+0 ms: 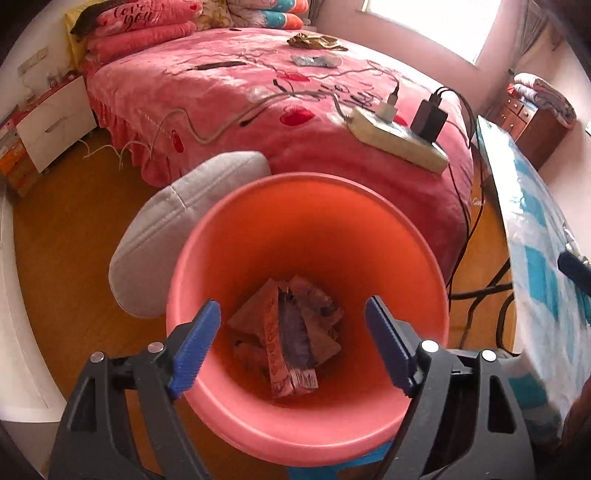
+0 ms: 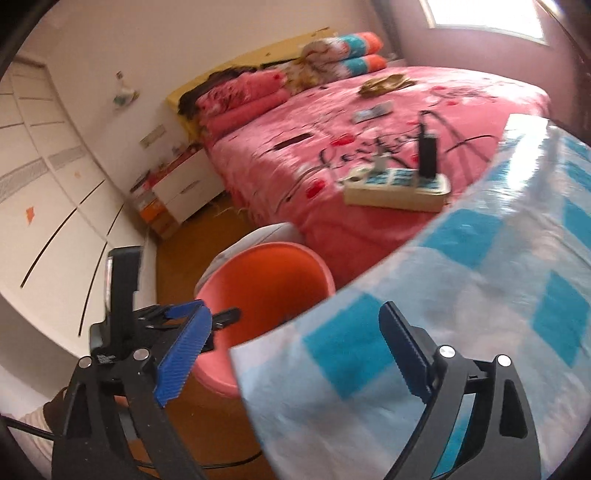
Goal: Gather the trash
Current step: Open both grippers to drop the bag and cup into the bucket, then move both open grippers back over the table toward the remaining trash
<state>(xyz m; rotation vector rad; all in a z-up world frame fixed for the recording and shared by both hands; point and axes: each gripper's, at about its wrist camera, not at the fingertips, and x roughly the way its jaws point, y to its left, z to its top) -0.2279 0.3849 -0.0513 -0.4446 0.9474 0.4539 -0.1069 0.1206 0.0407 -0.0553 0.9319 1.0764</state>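
Hovering over pink bin (image 1: 306, 236), left tool (image 1: 291, 343) spread apart, nothing gripped; crumpled wrappers (image 1: 291, 332) seen lying at bin bottom. Right tool (image 2: 291, 354) spread apart over checked table (image 2: 461, 295), empty.

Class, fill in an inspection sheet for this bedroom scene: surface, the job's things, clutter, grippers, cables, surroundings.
Surface: wooden floor; checked blue-and-white table cover on the right.
Job's things: pink bin on the floor, crumpled wrappers at its bottom.
Clutter: two loose wrappers on the pink bed; grey cushion touching the bin.
Grippers: left gripper open above the bin, nothing between its fingers; right gripper open, empty, at the table edge.
Cables: power strip with plugs on the bed; leads trail to the floor.
Surroundings: white nightstand, window.
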